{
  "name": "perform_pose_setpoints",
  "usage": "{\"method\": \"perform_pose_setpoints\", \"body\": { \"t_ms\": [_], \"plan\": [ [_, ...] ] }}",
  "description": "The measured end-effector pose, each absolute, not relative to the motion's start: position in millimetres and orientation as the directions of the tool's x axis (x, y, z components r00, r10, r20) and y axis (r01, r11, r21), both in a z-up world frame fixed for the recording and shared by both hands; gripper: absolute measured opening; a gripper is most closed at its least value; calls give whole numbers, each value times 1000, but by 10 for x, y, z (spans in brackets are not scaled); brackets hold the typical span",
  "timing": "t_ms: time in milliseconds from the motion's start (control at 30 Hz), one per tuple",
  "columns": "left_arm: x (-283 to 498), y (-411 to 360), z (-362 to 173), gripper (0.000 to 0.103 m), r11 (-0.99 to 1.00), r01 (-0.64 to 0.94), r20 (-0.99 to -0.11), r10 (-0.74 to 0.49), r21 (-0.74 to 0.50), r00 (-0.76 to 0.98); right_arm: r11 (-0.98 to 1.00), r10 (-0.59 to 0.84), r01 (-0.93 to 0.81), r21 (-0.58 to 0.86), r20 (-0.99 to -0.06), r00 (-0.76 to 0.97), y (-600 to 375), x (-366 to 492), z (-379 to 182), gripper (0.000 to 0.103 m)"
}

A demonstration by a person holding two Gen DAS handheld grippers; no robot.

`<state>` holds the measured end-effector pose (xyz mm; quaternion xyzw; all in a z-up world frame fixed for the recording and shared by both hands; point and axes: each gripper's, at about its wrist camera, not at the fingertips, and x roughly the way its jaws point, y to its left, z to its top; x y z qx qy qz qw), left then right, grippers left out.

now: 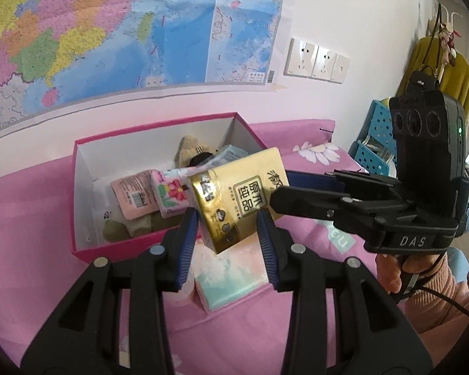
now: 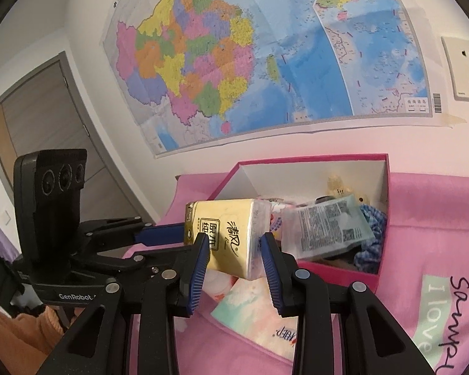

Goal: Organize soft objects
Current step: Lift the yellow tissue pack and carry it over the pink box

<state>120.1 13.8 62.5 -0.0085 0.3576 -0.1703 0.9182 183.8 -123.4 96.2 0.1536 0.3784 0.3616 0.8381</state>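
A yellow tissue pack (image 1: pixel 239 195) hangs in the air just in front of the pink box (image 1: pixel 78 200). Both grippers are on it. My left gripper (image 1: pixel 226 225) has its blue pads on either side of the pack. My right gripper (image 2: pixel 234 250) also has the pack (image 2: pixel 225 237) between its pads; it reaches in from the right in the left wrist view. The box (image 2: pixel 337 273) holds several soft things: a teddy bear (image 1: pixel 190 148), a pink pouch (image 1: pixel 134 197), a flowered tissue pack (image 1: pixel 170 195), a clear packet (image 2: pixel 325 225), a blue checked cloth (image 2: pixel 372 234).
A pastel tissue pack (image 1: pixel 228 276) lies on the pink bedsheet (image 1: pixel 31 250) below the grippers; it also shows in the right wrist view (image 2: pixel 259 309). A map covers the wall behind. A blue basket (image 1: pixel 372 143) and hanging clothes stand at the right.
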Motion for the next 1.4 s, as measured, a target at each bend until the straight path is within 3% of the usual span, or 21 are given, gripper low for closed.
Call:
{"method": "perform_pose_setpoints", "body": {
  "t_ms": [1400],
  "plan": [
    [1822, 288, 580, 41, 959, 246, -688, -272, -139, 673, 702, 712, -438, 561, -537, 453, -1077, 2443, 831, 35]
  ]
}}
